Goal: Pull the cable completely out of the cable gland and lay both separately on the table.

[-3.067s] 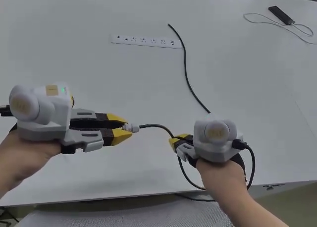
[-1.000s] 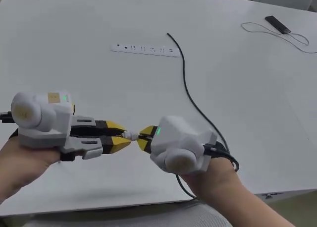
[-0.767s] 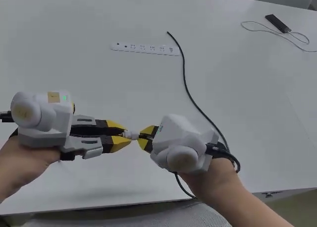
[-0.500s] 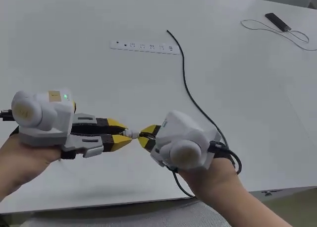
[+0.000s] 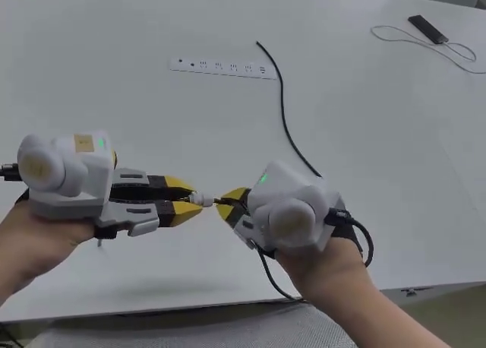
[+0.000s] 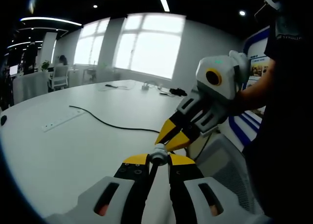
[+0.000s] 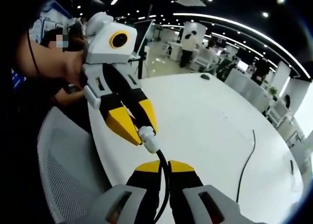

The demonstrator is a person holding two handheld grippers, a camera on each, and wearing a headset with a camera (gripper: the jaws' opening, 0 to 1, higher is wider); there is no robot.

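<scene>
Nearest to the person, above the front edge of the white table (image 5: 106, 105), the two grippers point at each other, almost tip to tip. The left gripper (image 5: 193, 199) is closed on the white cable gland (image 5: 202, 200), which sticks out a little from its yellow jaws. The right gripper (image 5: 227, 204) is closed on the black cable (image 5: 285, 120) just beside the gland, and the cable is not yet out of the gland. Below the right gripper a loop of the cable hangs at the table edge. Farther away the cable runs over the table and ends near a white power strip (image 5: 222, 67). Far to the right lies a dark flat device (image 5: 427, 27) with a thin white cord (image 5: 456, 48).
</scene>
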